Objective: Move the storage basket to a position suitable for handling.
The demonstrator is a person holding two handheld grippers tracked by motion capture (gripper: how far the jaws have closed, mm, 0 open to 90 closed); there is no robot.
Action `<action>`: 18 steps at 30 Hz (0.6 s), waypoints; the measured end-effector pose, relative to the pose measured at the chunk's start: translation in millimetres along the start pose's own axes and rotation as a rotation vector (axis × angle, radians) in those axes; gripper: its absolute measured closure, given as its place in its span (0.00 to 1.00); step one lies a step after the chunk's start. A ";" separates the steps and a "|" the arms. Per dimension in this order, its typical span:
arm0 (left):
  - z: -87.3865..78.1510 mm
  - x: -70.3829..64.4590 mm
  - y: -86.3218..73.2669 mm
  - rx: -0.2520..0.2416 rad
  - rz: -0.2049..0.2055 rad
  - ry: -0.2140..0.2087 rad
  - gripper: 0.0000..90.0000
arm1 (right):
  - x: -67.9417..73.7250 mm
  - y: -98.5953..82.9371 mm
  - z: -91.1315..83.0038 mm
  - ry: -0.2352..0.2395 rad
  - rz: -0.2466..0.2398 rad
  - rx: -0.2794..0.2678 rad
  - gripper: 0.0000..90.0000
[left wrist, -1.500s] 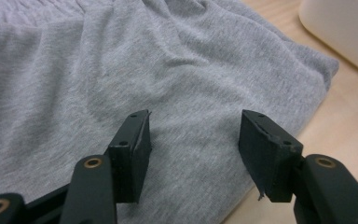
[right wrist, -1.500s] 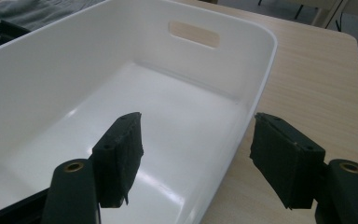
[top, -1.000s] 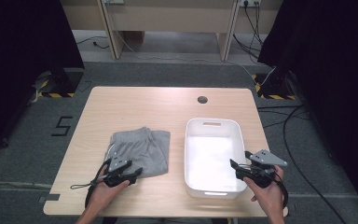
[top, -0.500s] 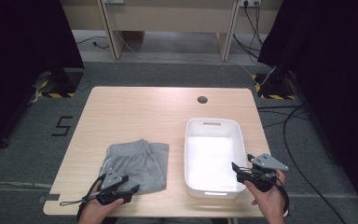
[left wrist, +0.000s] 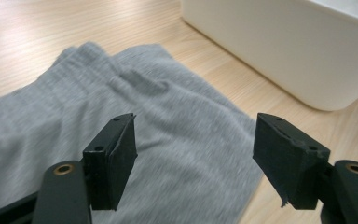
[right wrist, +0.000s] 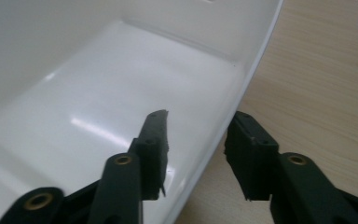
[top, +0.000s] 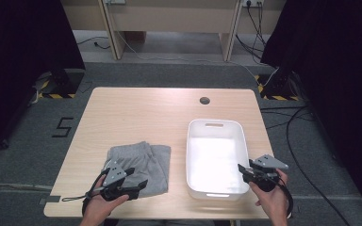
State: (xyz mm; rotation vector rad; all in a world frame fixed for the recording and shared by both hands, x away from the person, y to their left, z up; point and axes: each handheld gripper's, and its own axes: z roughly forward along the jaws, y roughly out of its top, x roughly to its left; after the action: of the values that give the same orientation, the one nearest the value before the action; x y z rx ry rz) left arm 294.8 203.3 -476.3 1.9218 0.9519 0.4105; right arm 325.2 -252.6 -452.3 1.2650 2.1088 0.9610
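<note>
The grey folded garment [top: 139, 167] lies on the table [top: 136, 117] just left of the white tub [top: 215, 157], a strip of bare wood between them. Compared with a second ago it sits nearer the table's front edge, pulled toward the person, and the left gripper [top: 134, 184] has drawn back with it to the cloth's near right corner. In the left gripper view its jaws stand wide apart above the grey fabric [left wrist: 168, 140], gripping nothing. The right gripper [top: 243, 170] remains at the tub's near right corner as before; in the right gripper view its jaws, partly spread, straddle the tub's rim [right wrist: 242, 88], one inside and one outside.
</note>
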 end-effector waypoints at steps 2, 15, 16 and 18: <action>3.8 -3.2 4.4 0.000 0.012 -0.008 0.33 | -4.2 0.0 7.5 0.003 -0.012 0.003 0.72; 16.3 -19.7 17.2 -0.041 0.073 -0.051 0.33 | -15.8 37.3 44.8 0.110 -0.215 0.016 0.78; 17.4 -21.0 19.1 -0.042 0.080 -0.053 0.33 | -17.2 40.5 48.3 0.119 -0.239 0.013 0.79; 20.1 -24.0 23.6 -0.040 0.102 -0.056 0.33 | -20.7 48.2 55.5 0.143 -0.290 0.020 0.79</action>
State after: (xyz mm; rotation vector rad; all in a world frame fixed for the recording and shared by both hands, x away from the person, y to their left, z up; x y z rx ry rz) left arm 302.4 166.7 -464.4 1.9413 0.8058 0.4297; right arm 400.1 -238.1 -448.6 0.8880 2.3364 0.9257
